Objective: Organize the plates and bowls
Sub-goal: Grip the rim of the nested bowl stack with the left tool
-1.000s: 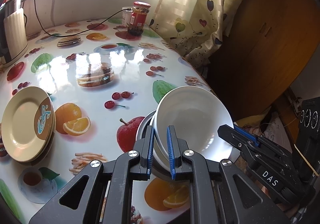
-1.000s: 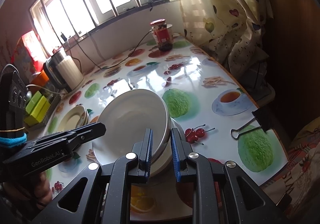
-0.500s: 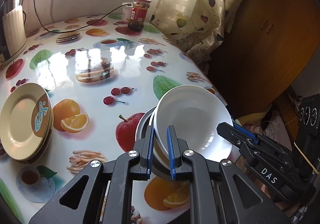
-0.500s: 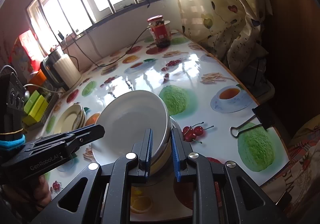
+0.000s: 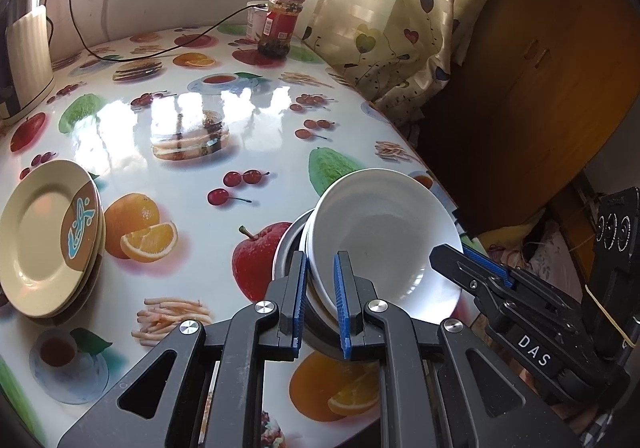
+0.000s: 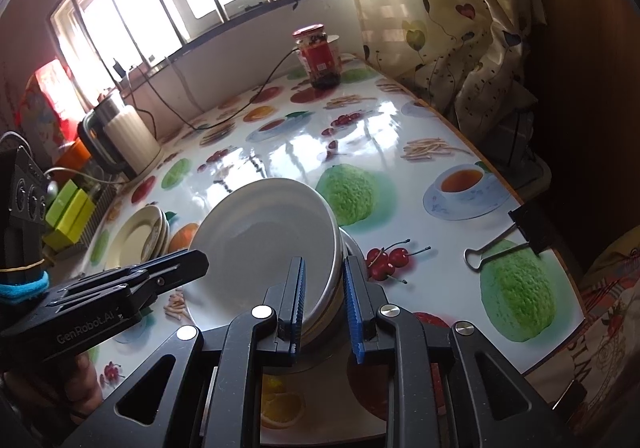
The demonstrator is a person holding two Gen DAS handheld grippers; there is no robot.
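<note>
A white bowl (image 5: 384, 240) (image 6: 264, 236) is tilted, nested in a second white bowl above a metal bowl (image 5: 286, 248) near the table's front edge. My left gripper (image 5: 320, 268) is shut on the white rim nearest it; it enters the right wrist view (image 6: 192, 262) from the left. My right gripper (image 6: 323, 268) is shut on the opposite rim, with the stacked edges between its blue pads; it shows at the right of the left wrist view (image 5: 456, 254). A stack of cream plates (image 5: 44, 236) (image 6: 136, 236) lies further left.
A red-lidded jar (image 5: 282, 24) (image 6: 320, 56) and a white kettle (image 5: 28, 48) (image 6: 124, 136) with a black cable stand at the back. A black binder clip (image 6: 512, 236) lies at the right table edge. A curtain (image 5: 400, 28) hangs on the right.
</note>
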